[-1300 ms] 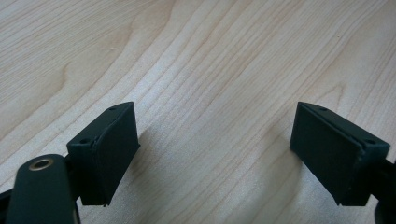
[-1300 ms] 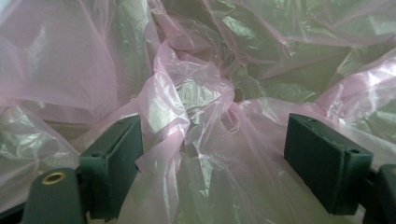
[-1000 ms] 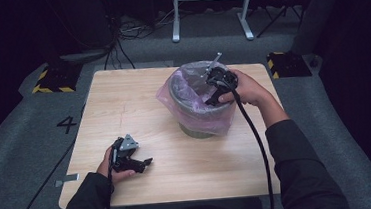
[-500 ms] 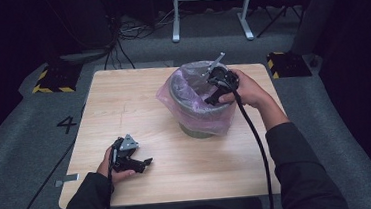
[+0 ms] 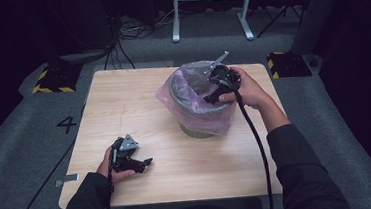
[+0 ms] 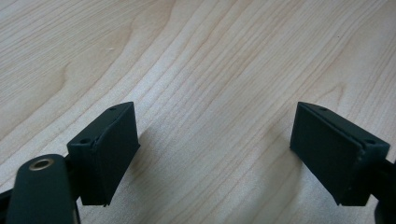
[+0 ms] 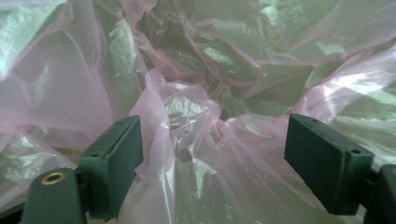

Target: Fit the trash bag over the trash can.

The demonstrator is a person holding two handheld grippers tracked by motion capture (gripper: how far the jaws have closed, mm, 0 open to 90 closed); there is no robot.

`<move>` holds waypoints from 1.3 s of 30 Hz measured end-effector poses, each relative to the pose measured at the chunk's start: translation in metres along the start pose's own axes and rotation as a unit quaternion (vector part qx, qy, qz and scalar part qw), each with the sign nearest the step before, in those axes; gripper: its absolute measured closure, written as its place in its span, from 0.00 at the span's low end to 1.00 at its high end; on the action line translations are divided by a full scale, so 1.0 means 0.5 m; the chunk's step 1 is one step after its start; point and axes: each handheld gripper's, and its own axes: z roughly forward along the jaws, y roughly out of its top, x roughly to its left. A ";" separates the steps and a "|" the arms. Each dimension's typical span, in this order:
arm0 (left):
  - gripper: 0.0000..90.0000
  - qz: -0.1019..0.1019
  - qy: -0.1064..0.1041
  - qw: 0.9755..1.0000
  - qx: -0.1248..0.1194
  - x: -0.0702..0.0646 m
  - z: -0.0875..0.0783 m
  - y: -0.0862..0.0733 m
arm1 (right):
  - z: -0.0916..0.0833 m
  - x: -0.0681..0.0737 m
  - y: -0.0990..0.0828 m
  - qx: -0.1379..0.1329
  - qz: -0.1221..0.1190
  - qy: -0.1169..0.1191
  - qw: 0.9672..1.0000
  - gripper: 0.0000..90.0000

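My right gripper (image 5: 212, 96) hangs over the mouth of the bin (image 5: 203, 128), tipped down into it. In the right gripper view its 2 jaws stand wide apart, released, with a crumpled ridge of the pink bag (image 7: 187, 140) rising between them. The film lies against the inner face of the left-hand pad; the other pad stands clear of it, so nothing is pinched. The bag is thin, glossy and translucent, creased into sharp folds that catch the light, with the dark grey-green of the bin showing through it.

From the high view the bin is round and grey, standing on the right half of the table (image 5: 123, 104), and the bag lines it, folded out over the rim and hanging loosely down the outside.

My left gripper (image 5: 145, 164) rests low at the near left of the table, well apart from the bin. In the left gripper view its jaws are spread just as wide, holding nothing, with bare tabletop between them. The pads (image 6: 109, 144) are flat black rectangular blocks with small screw holes at the corners. The table is pale wood with a flowing, wavy grain and a matt, smooth surface.
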 end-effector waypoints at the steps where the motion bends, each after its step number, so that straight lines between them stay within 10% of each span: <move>1: 0.17 0.000 0.000 1.000 0.000 0.000 0.000 0.000 | -0.001 0.000 0.000 -0.004 0.002 -0.002 1.000 0.21; 39: 0.17 0.000 0.000 1.000 0.000 0.000 0.000 0.000 | -0.039 -0.012 -0.013 -0.131 0.021 -0.044 0.990 0.20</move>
